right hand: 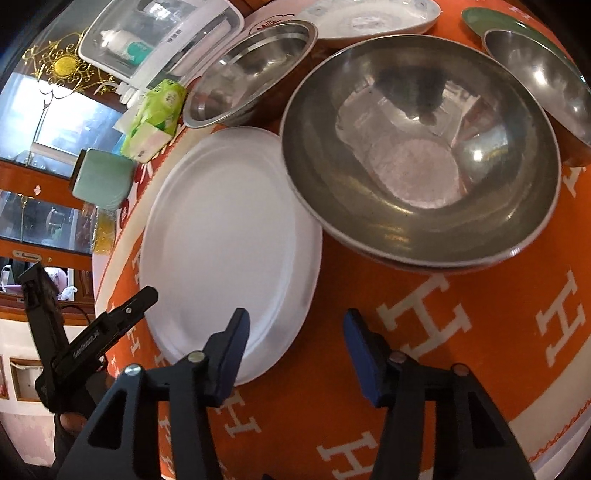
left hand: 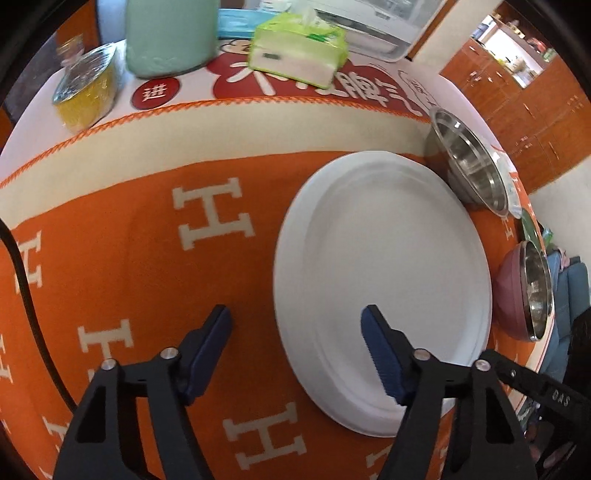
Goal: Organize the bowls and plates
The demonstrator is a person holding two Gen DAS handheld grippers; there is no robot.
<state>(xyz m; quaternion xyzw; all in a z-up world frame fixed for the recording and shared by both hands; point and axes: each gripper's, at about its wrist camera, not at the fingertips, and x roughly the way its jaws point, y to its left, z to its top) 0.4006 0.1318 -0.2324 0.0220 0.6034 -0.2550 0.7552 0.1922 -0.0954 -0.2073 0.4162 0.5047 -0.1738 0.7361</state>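
A white plate (left hand: pixel 384 288) (right hand: pixel 229 251) lies flat on the orange cloth. My left gripper (left hand: pixel 297 321) is open and straddles the plate's left rim, with one finger over the plate and the other over the cloth. My right gripper (right hand: pixel 297 325) is open and straddles the opposite rim in the same way. Neither pair of pads touches the plate. A large steel bowl (right hand: pixel 421 147) sits nested in a pink bowl (left hand: pixel 509 295) just beyond the plate. A smaller steel bowl (right hand: pixel 251 70) (left hand: pixel 465 162) stands behind the plate.
A third steel bowl (right hand: pixel 543 77) rests on a green plate (right hand: pixel 491 18), with a patterned white dish (right hand: pixel 369 16) beside them. A tissue pack (left hand: pixel 299 48), a mint-green cup (left hand: pixel 170 33), a yellow tub (left hand: pixel 85 88) and a white appliance (right hand: pixel 159 37) stand at the table's far side.
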